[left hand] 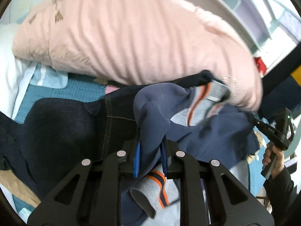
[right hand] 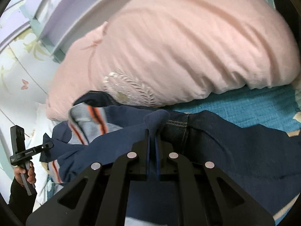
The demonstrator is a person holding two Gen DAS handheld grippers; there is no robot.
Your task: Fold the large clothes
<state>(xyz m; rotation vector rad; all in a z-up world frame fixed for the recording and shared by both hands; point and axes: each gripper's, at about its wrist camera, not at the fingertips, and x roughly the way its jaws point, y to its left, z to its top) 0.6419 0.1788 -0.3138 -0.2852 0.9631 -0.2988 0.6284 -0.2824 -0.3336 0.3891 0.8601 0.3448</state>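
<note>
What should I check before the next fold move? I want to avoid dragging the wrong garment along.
1. Left gripper shut on the navy sweatshirt: ok, a bunch of fabric sits pinched between its fingers.
2. Right gripper shut on the same sweatshirt: ok, a tuft of navy cloth pokes up between its fingers.
3. Dark jeans kept out of both grips: cannot tell, they lie directly under and beside the sweatshirt.
4. Striped grey cuff lying flat: not ok, it is bunched and folded over.
5. Room to lay the fold: not ok, the pink pillow crowds the sweatshirt's far edge.
</note>
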